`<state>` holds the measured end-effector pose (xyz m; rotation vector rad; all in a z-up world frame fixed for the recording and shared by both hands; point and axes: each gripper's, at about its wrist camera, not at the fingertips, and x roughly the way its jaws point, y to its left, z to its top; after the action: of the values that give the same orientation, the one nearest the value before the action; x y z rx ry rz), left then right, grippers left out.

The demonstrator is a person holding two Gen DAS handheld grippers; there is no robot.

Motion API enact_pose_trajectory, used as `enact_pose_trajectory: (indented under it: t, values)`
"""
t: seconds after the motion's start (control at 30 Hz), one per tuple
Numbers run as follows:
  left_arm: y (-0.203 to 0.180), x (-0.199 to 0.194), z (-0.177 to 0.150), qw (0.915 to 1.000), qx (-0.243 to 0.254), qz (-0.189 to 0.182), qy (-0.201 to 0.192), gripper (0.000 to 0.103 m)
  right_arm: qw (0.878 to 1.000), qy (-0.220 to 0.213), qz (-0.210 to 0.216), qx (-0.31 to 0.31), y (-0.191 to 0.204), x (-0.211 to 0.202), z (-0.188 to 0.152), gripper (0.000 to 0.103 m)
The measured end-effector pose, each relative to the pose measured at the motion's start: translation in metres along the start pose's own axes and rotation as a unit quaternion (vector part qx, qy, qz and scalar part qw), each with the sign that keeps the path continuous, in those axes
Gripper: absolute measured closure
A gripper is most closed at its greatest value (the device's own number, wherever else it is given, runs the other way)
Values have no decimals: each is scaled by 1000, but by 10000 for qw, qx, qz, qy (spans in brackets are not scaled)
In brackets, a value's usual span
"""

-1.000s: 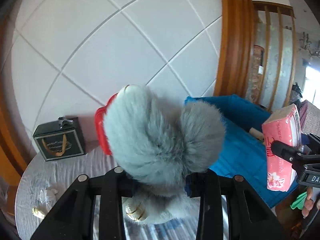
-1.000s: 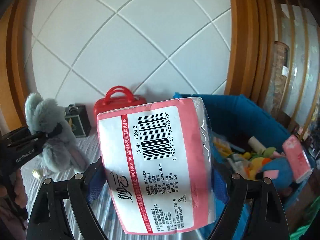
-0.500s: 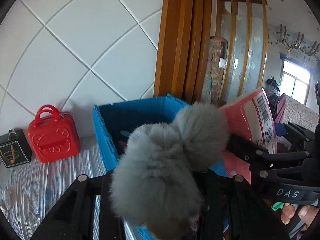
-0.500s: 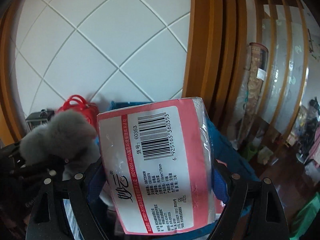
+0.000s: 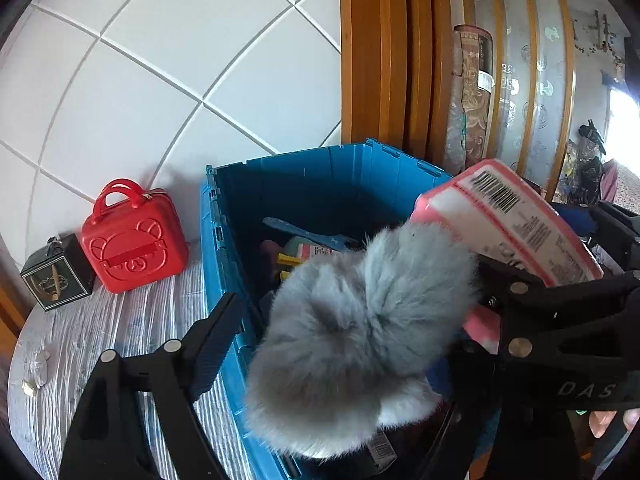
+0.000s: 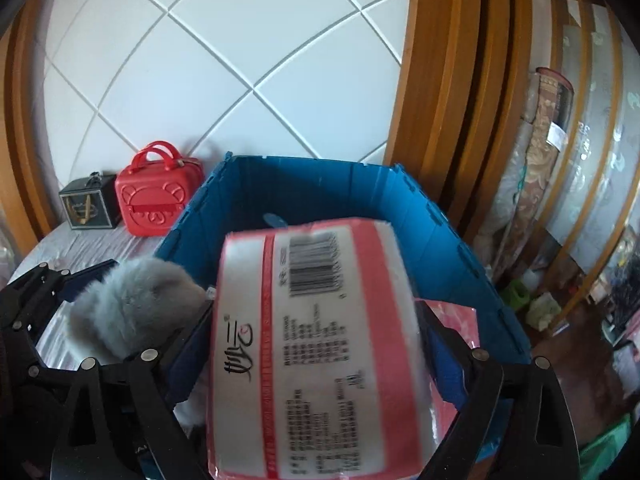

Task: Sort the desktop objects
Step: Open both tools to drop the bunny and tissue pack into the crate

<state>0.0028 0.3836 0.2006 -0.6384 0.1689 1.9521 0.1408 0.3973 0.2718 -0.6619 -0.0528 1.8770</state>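
Note:
A grey plush toy (image 5: pixel 360 332) hangs over the blue crate (image 5: pixel 224 248), between the spread fingers of my left gripper (image 5: pixel 340 344), whose left finger (image 5: pixel 212 336) stands well clear of it. The toy also shows in the right wrist view (image 6: pixel 136 312). A pink tissue pack (image 6: pixel 316 344) lies between the fingers of my right gripper (image 6: pixel 316 344) above the crate (image 6: pixel 452 248); the fingers stand wide at its sides and the pack is blurred. The pack also shows in the left wrist view (image 5: pixel 508 220).
A red bear-face case (image 5: pixel 132 240) and a small black box (image 5: pixel 56 276) stand on the grey-clothed table (image 5: pixel 100 328) against the white tiled wall. The crate holds several toys and packs. A wooden door frame (image 5: pixel 376 60) rises behind it.
Both grippers have moved right over the blue crate. The left gripper's fingers have spread apart from the plush toy. The right gripper's fingers have widened and the tissue pack has tilted forward.

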Motion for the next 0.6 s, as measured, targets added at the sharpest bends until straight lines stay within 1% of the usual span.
enact_pose_trajectory:
  t: [0.03,0.1,0.13,0.23,0.37,0.47,0.6]
  values:
    - [1,-2,0,10000,-1,-31,15,19,10000,-21,26,38,0,-3,0,7]
    - [3,-8,-3,10000,17,5,-36,18,9999,-112,21,128,-1,-12,-1,1]
    - [5,-13,-4,10000,30,-15,-70,12,9997,-188,11,180,-2,-19,-3,0]
    - [12,-29,-12,9998,38,-49,-204,3,9992,-310,-64,237,1,-38,-6,0]
    - [21,-52,-19,9992,-40,9,-401,1,9985,-426,-240,254,7,-61,-13,0]
    - [28,-65,-27,9990,-119,64,-432,1,9972,-554,-393,314,12,-79,-25,0]
    - [34,-79,-38,9987,-165,43,-473,1,9956,-644,-606,317,20,-98,-41,0]
